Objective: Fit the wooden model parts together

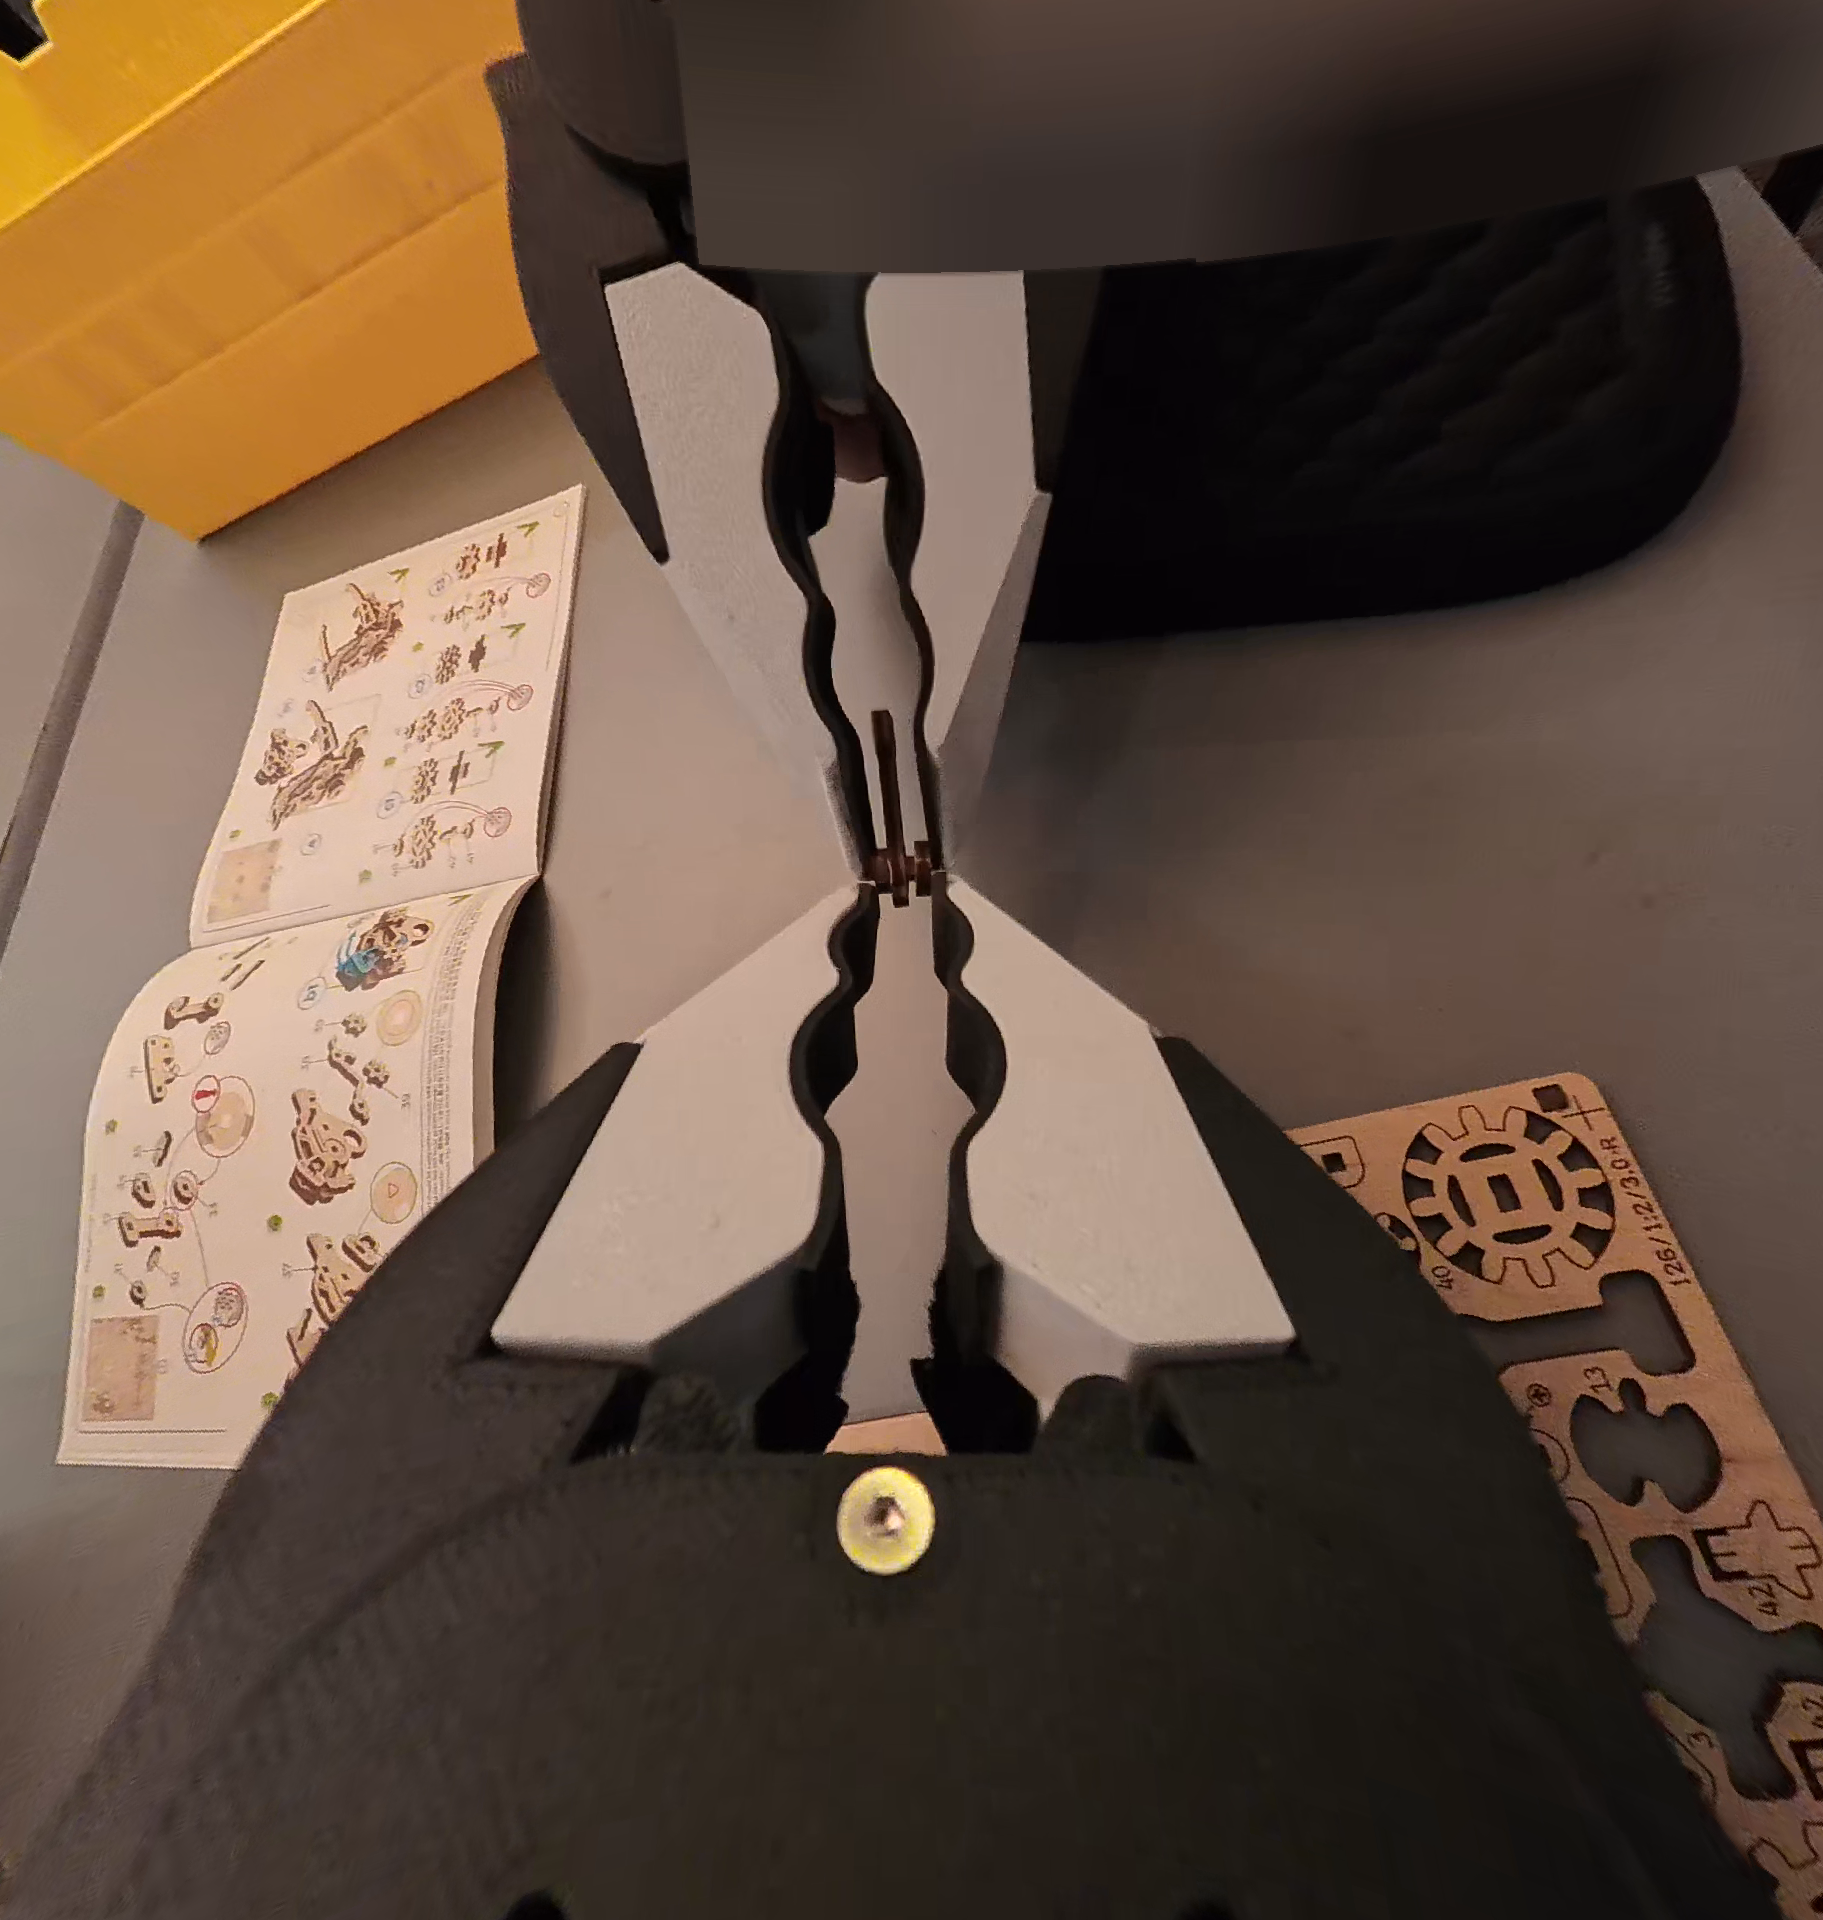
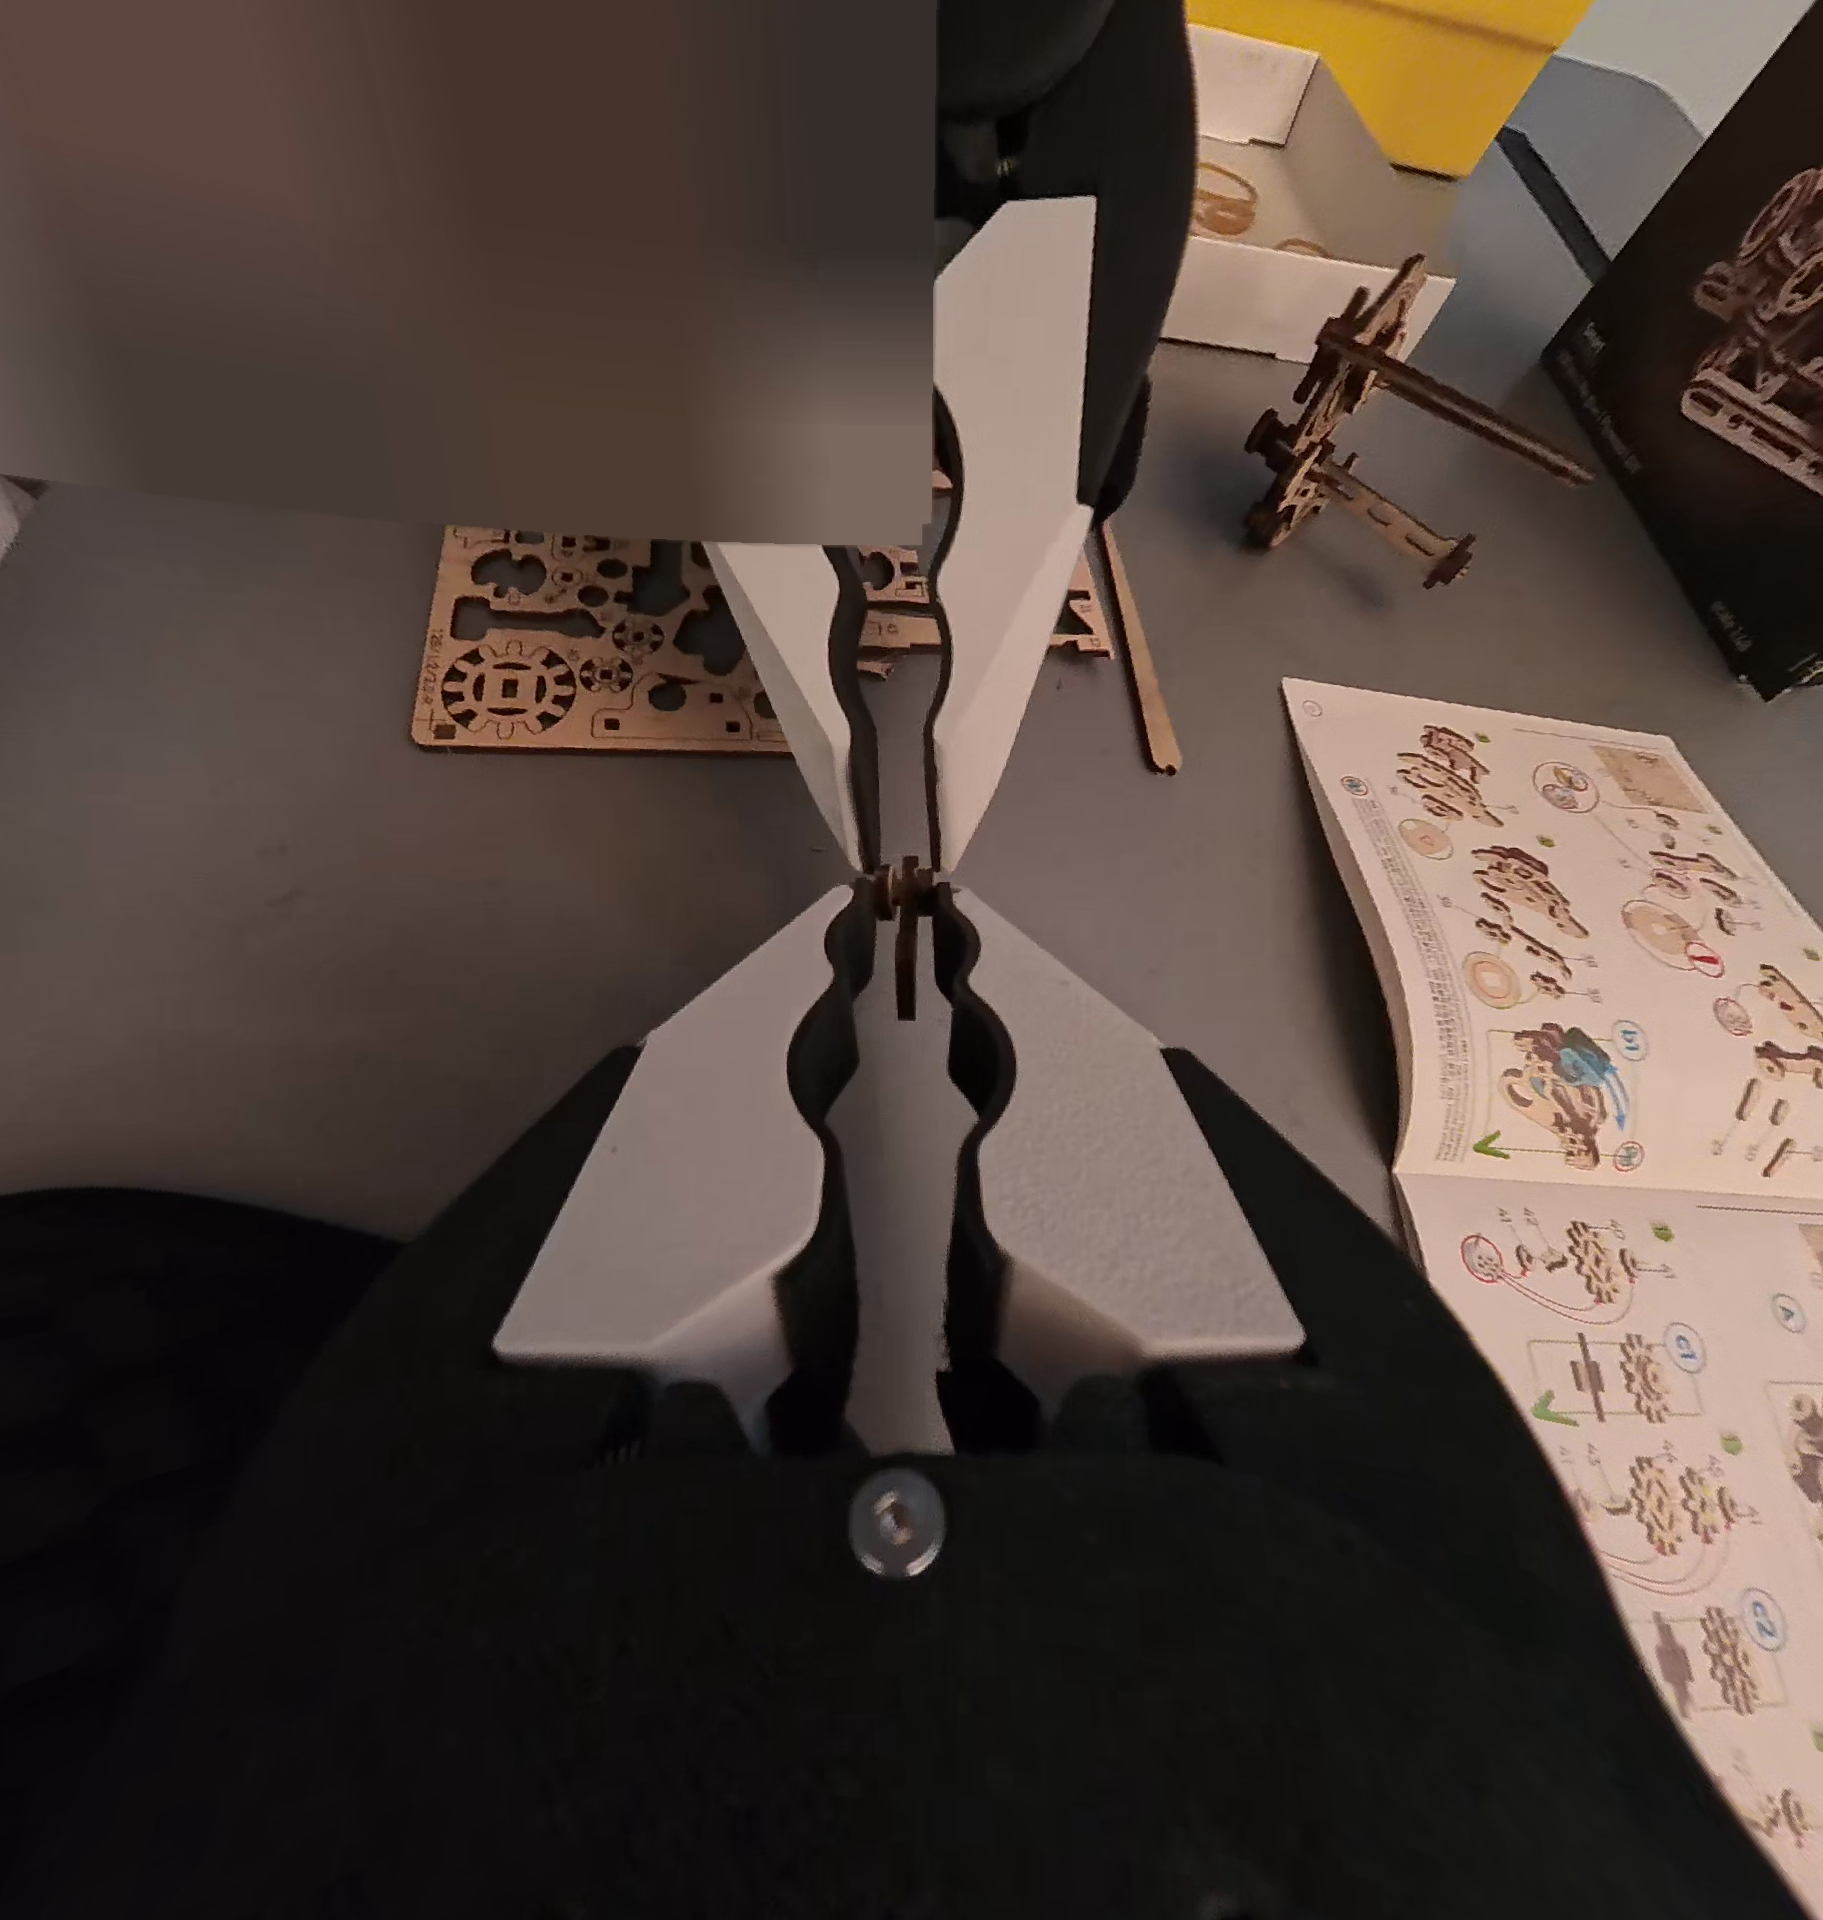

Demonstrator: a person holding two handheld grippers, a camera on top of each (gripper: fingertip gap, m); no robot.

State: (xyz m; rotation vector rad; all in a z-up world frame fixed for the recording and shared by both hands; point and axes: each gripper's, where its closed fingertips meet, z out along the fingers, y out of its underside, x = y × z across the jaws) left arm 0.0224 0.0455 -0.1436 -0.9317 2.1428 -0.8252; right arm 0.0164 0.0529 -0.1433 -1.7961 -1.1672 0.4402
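Left wrist view: the left gripper pinches a small wooden piece at its fingertips, tip to tip with the right gripper, above the grey table. An instruction booklet lies left, a cut-out plywood sheet right.

Right wrist view: the right gripper clamps a flat wooden part joined to that piece; a half-built wooden model stands beyond.

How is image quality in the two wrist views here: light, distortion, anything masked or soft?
Left wrist view: dim warm light, strong wide-angle bending at the edges, a grey masking patch across the top; the left claw and small wooden parts are sharp. Right wrist view: same dim light, a large masking patch top left; the right claw is sharp, and the booklet curves with distortion.
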